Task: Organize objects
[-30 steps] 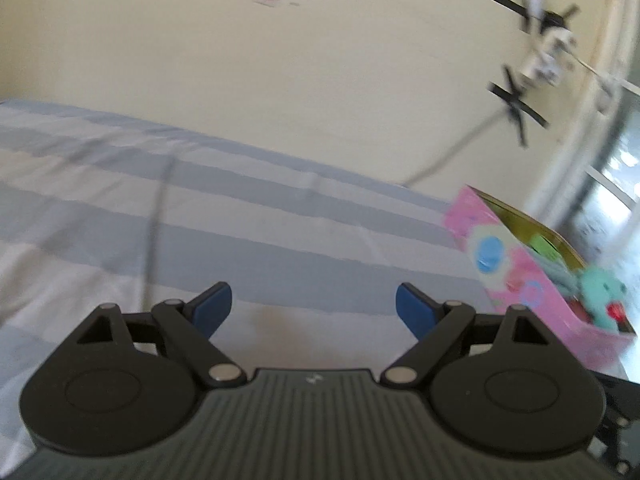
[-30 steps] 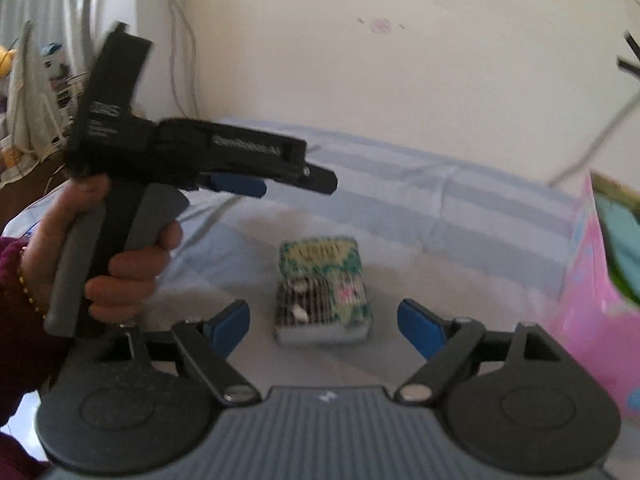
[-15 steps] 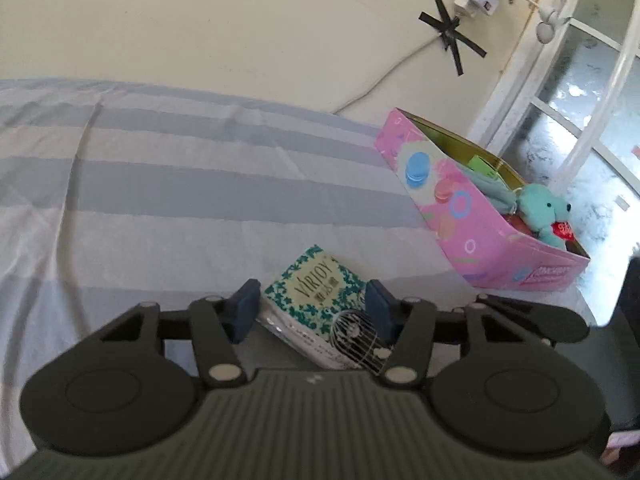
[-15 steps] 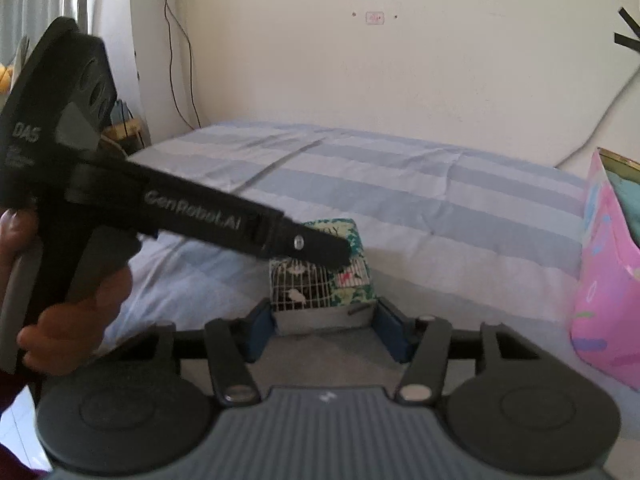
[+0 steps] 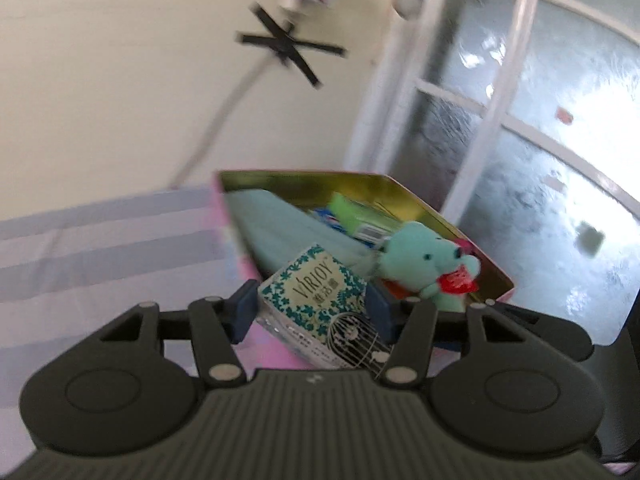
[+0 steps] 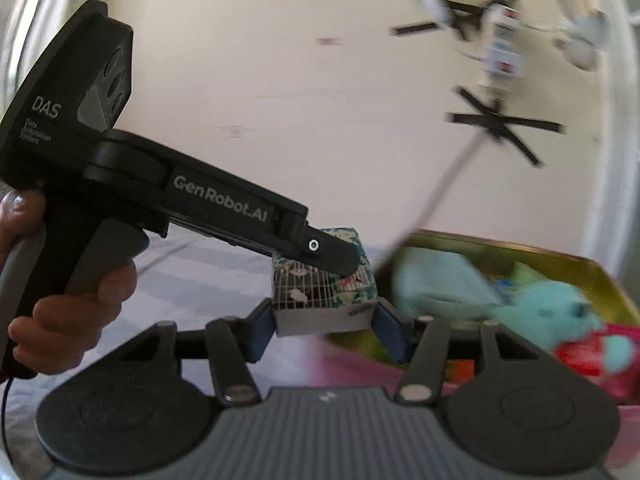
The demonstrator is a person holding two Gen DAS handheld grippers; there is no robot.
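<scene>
A tissue pack (image 5: 316, 296) with a teal floral print and a birdcage drawing is held in the air by both grippers. My left gripper (image 5: 312, 310) is shut on its sides. My right gripper (image 6: 324, 326) is shut on the same pack (image 6: 324, 296) from its near end. The left gripper's body (image 6: 224, 204) crosses the right wrist view. The pack hangs at the near left corner of the pink box (image 5: 404, 188), which has a gold inside. In the box lie a teal plush bear (image 5: 420, 264), a light blue cloth (image 5: 280, 232) and a green packet (image 5: 360, 216).
The box (image 6: 520, 248) stands on a bed with a blue and white striped sheet (image 5: 100, 248). A cream wall with taped cables (image 5: 288, 48) is behind. A glass door with white frames (image 5: 520, 120) is to the right.
Both grippers closed on the tissue pack, lifted it off the bed and carried it right to the pink box. One second ago both were open and the pack lay on the sheet.
</scene>
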